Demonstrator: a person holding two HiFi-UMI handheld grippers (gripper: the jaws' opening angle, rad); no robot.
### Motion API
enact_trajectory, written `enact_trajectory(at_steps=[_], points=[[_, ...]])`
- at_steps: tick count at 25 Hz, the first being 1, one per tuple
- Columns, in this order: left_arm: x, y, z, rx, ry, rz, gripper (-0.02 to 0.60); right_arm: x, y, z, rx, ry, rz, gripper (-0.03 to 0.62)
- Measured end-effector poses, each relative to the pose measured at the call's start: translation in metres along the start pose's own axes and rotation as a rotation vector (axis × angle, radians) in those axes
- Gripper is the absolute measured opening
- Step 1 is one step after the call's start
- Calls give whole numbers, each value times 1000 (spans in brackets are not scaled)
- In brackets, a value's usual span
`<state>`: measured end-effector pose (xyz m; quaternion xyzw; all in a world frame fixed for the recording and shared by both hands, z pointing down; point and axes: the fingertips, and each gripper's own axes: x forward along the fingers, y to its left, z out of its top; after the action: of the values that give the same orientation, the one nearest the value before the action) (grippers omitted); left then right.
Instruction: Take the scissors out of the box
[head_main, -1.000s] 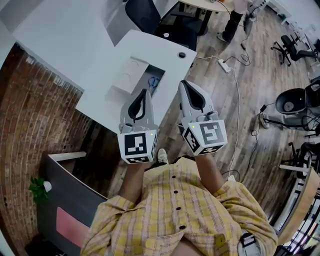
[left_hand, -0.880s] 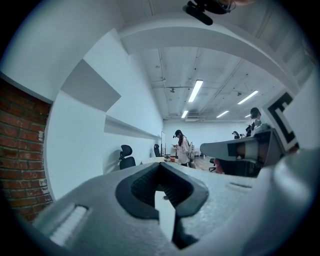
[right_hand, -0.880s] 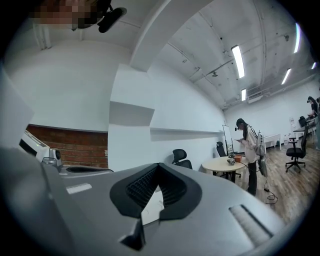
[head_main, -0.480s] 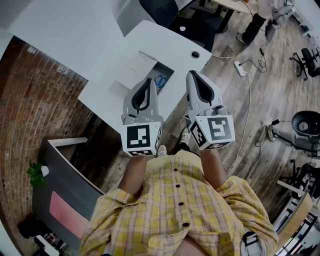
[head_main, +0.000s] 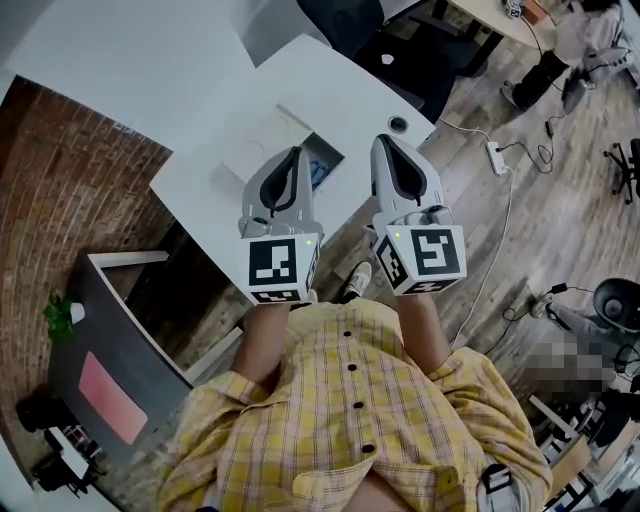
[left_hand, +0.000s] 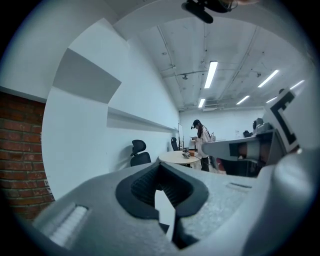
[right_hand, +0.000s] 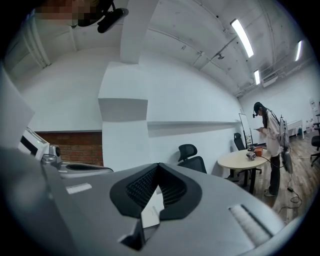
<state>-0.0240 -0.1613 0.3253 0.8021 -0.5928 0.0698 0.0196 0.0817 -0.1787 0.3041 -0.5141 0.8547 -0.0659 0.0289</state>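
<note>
The scissors (head_main: 321, 171), blue-handled, lie in a shallow white box (head_main: 266, 142) with its lid folded back on the white table (head_main: 200, 185). My left gripper (head_main: 293, 152) is held level above the table's near edge. Its tip lies just left of the scissors in the head view, and its jaws are shut and empty. My right gripper (head_main: 383, 140) runs parallel a little to the right, over the table's edge, also shut with nothing in it. Neither gripper view shows the box; the left gripper (left_hand: 160, 167) and the right gripper (right_hand: 159, 167) look out across the room.
A black office chair (head_main: 345, 20) stands beyond the table. A power strip (head_main: 497, 157) and cable lie on the wood floor at right. A grey cabinet (head_main: 115, 340) is at lower left. Far off, a person (right_hand: 266, 131) stands by a round table (right_hand: 242, 160).
Both grippers have moved forward together toward the table, so the box and scissors now lie right at their tips. Their jaws have stayed shut.
</note>
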Motion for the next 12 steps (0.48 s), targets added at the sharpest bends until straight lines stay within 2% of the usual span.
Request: enact_trajectory(at_steps=[7, 12], points=[[22, 2, -15, 27, 77, 51, 3, 24, -22, -18, 43, 35, 46, 5], [38, 20, -42, -4, 126, 35, 3, 51, -21, -42, 57, 87, 38, 5]])
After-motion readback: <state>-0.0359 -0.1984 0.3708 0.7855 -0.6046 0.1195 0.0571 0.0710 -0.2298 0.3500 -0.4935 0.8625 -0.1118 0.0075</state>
